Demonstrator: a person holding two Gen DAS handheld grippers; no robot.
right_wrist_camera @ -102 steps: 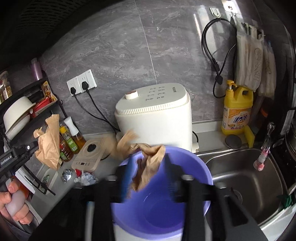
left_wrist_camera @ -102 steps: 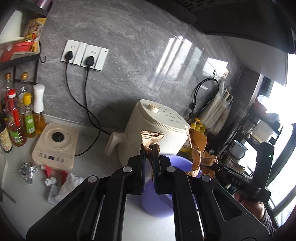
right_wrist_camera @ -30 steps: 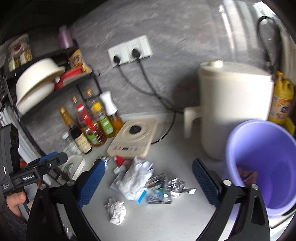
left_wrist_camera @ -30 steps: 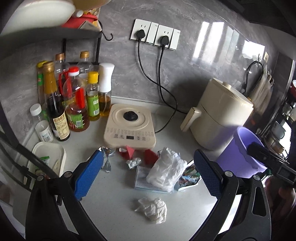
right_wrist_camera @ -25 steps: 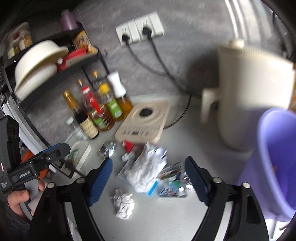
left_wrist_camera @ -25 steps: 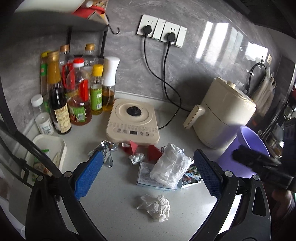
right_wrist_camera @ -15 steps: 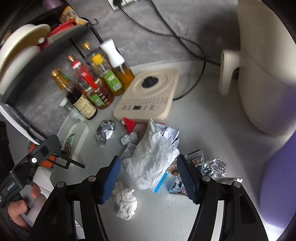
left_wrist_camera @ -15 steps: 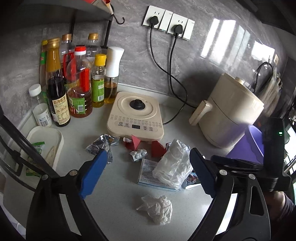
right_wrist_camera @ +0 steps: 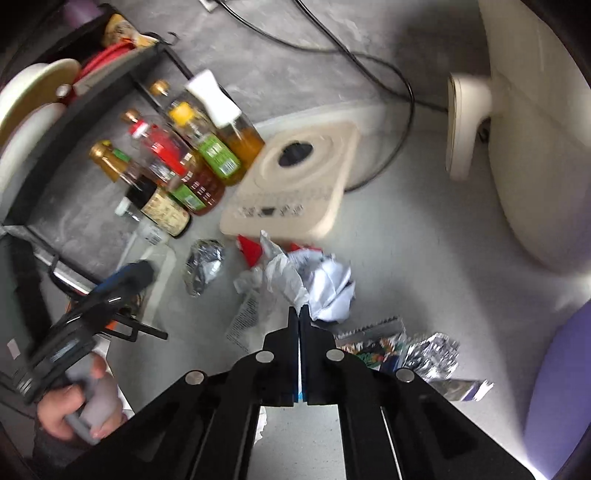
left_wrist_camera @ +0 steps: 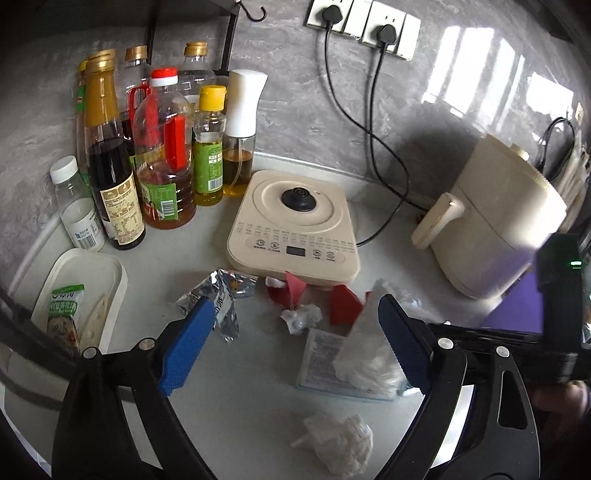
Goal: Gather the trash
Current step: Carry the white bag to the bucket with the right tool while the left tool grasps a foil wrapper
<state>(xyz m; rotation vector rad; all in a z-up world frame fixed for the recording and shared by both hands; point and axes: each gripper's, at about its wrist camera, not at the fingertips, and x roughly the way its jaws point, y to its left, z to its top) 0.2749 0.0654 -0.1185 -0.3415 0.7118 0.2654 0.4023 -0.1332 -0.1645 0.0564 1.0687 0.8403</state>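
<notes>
A grey marble-look wall (left_wrist_camera: 295,103) with white sockets (left_wrist_camera: 364,16) at upper centre backs a pale countertop (left_wrist_camera: 243,373).

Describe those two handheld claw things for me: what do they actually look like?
Both are black plastic frames with silver rivets at the joints. The left gripper has two long fingers faced with blue ribbed pads. The right gripper shows the same blue between its fingers. Its body carries a small green light. One hand wraps a pale grey handle below a dark sleeve.
</notes>
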